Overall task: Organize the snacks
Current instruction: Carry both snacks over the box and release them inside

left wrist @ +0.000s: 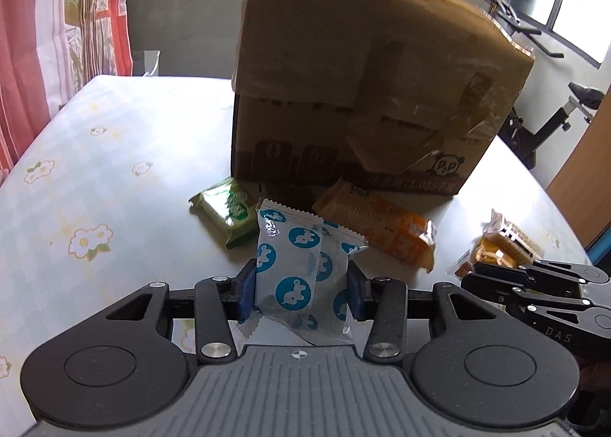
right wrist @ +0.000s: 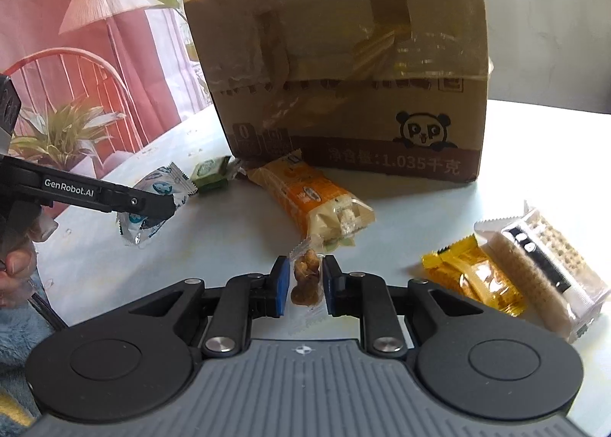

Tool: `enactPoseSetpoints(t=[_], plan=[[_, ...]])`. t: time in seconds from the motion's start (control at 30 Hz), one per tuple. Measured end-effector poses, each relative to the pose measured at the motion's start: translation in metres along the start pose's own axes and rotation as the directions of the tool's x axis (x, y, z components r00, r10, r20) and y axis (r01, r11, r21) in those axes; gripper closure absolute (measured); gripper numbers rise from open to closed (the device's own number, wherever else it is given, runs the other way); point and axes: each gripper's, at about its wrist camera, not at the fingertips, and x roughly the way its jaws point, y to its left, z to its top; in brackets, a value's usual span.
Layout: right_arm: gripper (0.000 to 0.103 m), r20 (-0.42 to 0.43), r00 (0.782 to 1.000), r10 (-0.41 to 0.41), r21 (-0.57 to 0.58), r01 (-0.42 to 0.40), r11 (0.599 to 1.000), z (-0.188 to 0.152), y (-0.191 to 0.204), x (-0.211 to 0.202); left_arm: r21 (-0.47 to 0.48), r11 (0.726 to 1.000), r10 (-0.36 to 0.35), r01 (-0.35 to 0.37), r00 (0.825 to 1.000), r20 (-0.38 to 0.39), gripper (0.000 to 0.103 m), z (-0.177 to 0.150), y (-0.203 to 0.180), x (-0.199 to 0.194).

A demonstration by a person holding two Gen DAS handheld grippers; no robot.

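Left gripper is clamped on a blue-dotted packet, its blue pads pressing the packet's 2 sides around the middle, and the packet looks lifted clear of the table. Right gripper has a small clear pouch of brown nuggets between its pads; the jaws are narrow and seem to be squeezing it, though whether the pads truly bite is hard to tell from here.

Behind both stands a taped carton, which I take to be where the snacks go. Against its foot lie a green packet and an orange bar. Off to the right, well apart from the carton, sit a yellow packet and a clear wafer pack, touching each other.

All of these look light and soft: thin crinkly film, air inside, slippery where glossy. The dotted packet would likely cave if squeezed harder, so the mid-body hold seems right. The nugget pouch is lumpy and could slide; gripping over the lumps rather than the flat seal looks safer. The wafers probably crumble, so a gentle hold across the short sides would suit.
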Motion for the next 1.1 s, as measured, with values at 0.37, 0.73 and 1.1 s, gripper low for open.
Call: enactPoseSetpoints(t=[0.37,0.73,1.1], plan=[[0.083,0.279,0.959,0.041,-0.07,-0.022,0.997,0.107,0.002,-0.054,0.143,0.988,-0.09,0.053,0.96,0.264,0.054,0.099,-0.026,-0.056],[0.083,0.329,0.943,0.056,-0.052,-0.041,0.998,0.219,0.005,0.007,0.095,0.995,-0.067,0.037,0.939,0.338,0.054,0.196,-0.034,-0.02],[0.075,0.264,0.963,0.062,-0.101,-0.037,0.994,0.226,0.014,0.039,0.021,0.996,-0.09,0.088,0.949,0.303,0.036,0.189,-0.014,0.004]])
